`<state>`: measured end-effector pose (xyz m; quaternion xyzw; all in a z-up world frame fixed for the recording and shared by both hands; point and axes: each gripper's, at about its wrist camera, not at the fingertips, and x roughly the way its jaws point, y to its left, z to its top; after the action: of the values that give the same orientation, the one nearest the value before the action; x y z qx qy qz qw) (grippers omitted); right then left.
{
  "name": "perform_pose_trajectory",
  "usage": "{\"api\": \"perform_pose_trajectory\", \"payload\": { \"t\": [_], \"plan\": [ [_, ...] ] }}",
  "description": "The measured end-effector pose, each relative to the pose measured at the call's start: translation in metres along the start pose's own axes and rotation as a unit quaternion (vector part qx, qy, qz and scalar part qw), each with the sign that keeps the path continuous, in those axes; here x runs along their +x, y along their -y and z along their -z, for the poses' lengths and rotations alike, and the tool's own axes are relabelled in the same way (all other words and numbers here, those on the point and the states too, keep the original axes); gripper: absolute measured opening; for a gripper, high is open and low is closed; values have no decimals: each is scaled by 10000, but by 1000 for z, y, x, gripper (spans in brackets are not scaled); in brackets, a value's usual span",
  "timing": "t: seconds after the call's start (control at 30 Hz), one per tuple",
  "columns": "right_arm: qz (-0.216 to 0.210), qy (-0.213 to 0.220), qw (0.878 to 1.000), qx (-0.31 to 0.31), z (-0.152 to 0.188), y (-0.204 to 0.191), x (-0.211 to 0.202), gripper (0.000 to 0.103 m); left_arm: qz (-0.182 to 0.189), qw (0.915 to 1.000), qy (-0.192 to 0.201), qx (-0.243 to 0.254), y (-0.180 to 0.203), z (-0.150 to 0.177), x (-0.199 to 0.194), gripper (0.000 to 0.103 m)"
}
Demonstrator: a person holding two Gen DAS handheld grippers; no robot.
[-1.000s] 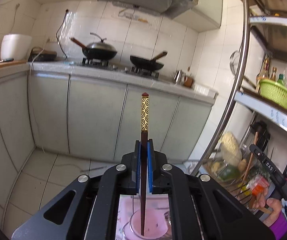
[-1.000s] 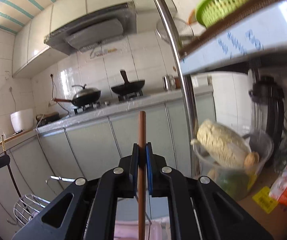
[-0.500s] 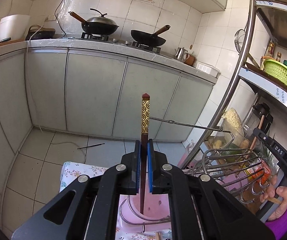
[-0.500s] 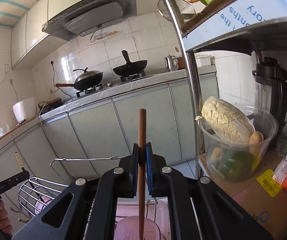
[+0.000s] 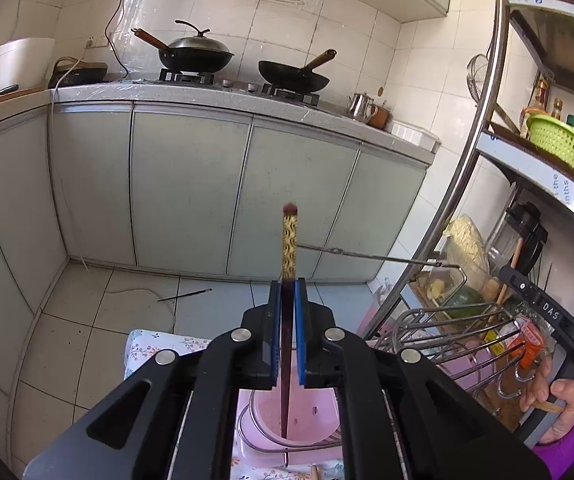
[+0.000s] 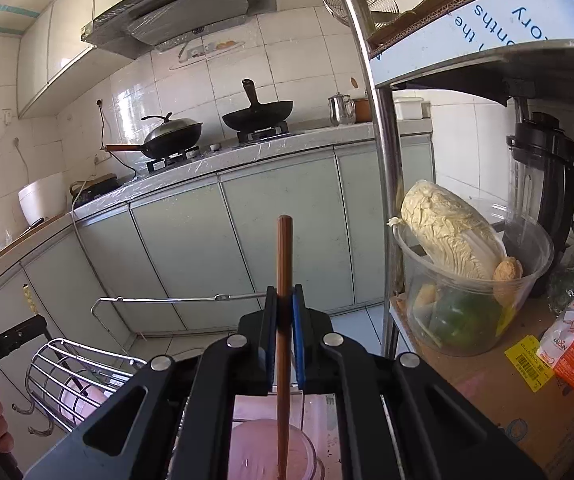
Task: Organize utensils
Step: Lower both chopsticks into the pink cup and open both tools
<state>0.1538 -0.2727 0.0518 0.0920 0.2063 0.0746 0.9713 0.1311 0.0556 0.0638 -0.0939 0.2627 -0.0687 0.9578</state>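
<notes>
My left gripper (image 5: 287, 292) is shut on a dark chopstick (image 5: 289, 240) with a gold-patterned top, held upright. Its lower tip hangs inside a pink cup (image 5: 311, 420) ringed by a wire holder, directly below the jaws. My right gripper (image 6: 285, 300) is shut on a plain brown wooden chopstick (image 6: 284, 252), also upright, its lower end over a pink cup (image 6: 255, 452). The right gripper (image 5: 543, 312) and the hand holding it show at the right edge of the left wrist view. The left gripper (image 6: 3, 344) shows at the left edge of the right wrist view.
A wire dish rack (image 5: 447, 336) with hooks stands beside the cup on a floral cloth (image 5: 159, 348). A metal shelf post (image 6: 387, 200) rises close on the right, with a bowl of cabbage (image 6: 459, 264) and a blender (image 6: 543, 184) behind. Grey-green cabinets (image 5: 191, 184) lie ahead.
The left view has tilted down, so the cup, rack and cloth have come into sight and the chopstick tip sits lower in the cup. The right view has also tilted down. Both grips hold.
</notes>
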Motion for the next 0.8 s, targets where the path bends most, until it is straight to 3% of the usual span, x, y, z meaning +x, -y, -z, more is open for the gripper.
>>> {"api": "perform_pose_trajectory", "payload": {
  "t": [0.1,0.23,0.33,0.47,0.8],
  "plan": [
    [-34,-164,9999,-17,4,-3,3,7,-28,9999,-158,-1,2,5,9,8],
    [-70,-386,9992,23,10,-1,8,8,23,9993,-323,-177,-3,7,12,25],
    [-123,-458,9988,129,11,5,7,12,26,9995,-230,-230,-5,6,5,30],
    [-180,-403,9988,209,10,8,-2,31,28,9997,-108,-221,-5,2,-7,32],
    [-329,-109,9992,196,15,4,-53,31,-23,9995,108,-307,-8,12,-47,33]
  ]
}}
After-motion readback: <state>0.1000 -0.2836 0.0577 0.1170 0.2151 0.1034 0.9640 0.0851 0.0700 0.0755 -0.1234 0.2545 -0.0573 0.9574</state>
